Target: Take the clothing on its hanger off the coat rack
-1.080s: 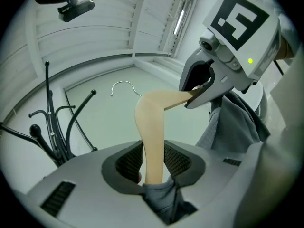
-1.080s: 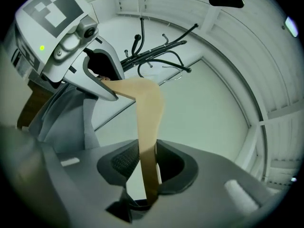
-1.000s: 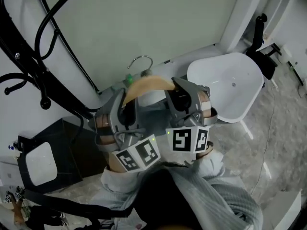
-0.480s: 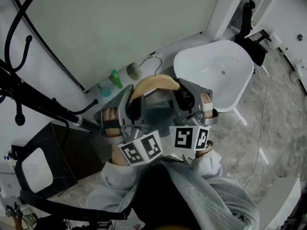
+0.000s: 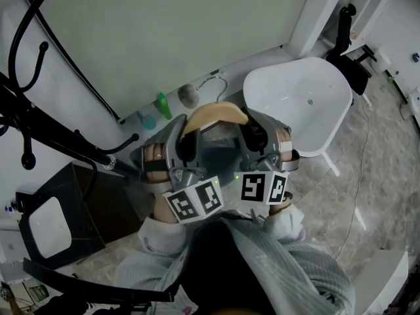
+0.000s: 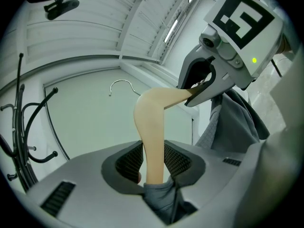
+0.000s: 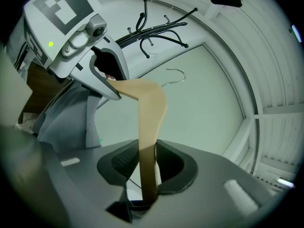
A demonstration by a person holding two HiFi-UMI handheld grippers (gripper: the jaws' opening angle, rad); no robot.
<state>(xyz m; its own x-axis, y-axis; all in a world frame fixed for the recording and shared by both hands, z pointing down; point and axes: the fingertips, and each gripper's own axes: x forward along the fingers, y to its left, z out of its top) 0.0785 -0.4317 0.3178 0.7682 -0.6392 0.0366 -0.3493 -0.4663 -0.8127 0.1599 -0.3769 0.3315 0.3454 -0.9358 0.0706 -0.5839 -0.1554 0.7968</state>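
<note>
The pale curved wooden hanger (image 5: 213, 113) is at the frame's centre, apart from the black metal coat rack (image 5: 59, 136) at left. The left gripper (image 5: 176, 151) and the right gripper (image 5: 261, 140) each clench one arm of it. Their cubes carry black-and-white square markers (image 5: 262, 189). The left gripper view shows the grey clothing (image 6: 160, 199) caught with the wood between its jaws.

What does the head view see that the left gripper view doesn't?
Only the head view shows the white plastic tub and the small green bottle by the wall. Only the left gripper view shows the slatted white ceiling and, close up, the jaws of the left gripper clamped on one arm of the pale wooden hanger. Both show that hanger with its metal hook, the grey garment, the black metal coat rack and the right gripper clamped on the other arm.
</note>
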